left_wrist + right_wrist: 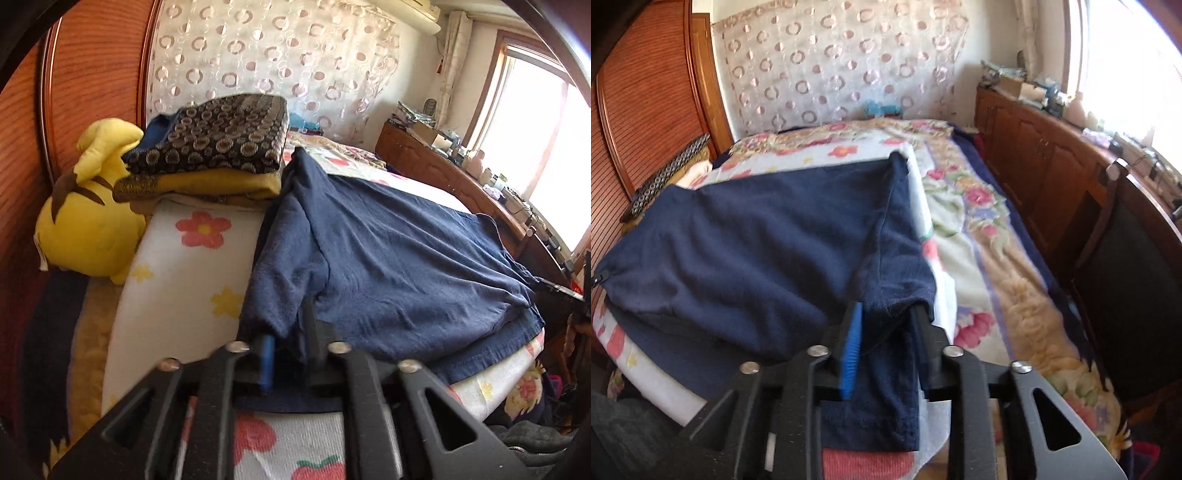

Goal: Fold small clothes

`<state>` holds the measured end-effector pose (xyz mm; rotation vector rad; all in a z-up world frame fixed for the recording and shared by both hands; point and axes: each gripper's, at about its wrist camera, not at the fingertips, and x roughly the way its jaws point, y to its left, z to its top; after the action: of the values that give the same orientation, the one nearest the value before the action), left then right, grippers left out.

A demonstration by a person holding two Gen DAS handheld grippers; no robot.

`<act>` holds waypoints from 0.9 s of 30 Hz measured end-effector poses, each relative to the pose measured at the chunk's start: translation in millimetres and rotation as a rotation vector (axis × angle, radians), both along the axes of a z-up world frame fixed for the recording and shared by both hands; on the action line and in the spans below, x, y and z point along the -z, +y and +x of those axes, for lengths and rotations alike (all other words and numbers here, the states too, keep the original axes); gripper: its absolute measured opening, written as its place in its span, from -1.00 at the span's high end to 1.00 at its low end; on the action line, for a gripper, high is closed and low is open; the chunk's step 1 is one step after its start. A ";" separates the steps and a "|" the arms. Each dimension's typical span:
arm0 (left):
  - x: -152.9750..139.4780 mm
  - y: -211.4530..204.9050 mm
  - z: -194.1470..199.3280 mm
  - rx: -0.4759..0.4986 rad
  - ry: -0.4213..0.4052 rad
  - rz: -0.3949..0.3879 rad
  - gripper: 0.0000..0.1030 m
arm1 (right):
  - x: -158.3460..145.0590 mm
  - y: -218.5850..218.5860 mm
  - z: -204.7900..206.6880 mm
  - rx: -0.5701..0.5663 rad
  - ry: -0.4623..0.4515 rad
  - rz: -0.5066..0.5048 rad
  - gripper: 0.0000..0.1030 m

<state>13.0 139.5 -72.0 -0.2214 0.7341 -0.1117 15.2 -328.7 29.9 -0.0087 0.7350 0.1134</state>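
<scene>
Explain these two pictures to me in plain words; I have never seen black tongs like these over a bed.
No robot here: a person holds a two-finger gripper in each hand, each carrying a forward-looking fisheye camera. One picture looks along the left gripper, the other along the right gripper. Each pinches cloth of the same navy T-shirt, which lies spread on a flowered white cloth over the bed. In the left view, a folded stack of clothes and a yellow plush toy sit beside it by the wooden wall.
</scene>
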 end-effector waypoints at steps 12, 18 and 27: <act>-26.0 -6.0 -18.2 -0.004 -0.117 0.054 -0.55 | 8.5 67.2 -40.3 -0.179 -0.033 0.012 0.42; -19.8 -14.2 -20.0 0.009 -0.105 0.051 -0.55 | 37.7 102.9 -44.8 -0.258 0.023 0.038 0.42; -16.1 -22.8 -20.2 0.014 -0.099 0.053 -0.55 | 57.1 114.4 -22.4 -0.260 0.045 0.082 0.41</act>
<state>-7.2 116.7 -55.8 -0.1593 0.6394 -0.1161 -7.2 -214.3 -27.2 -0.0234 0.7714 0.3925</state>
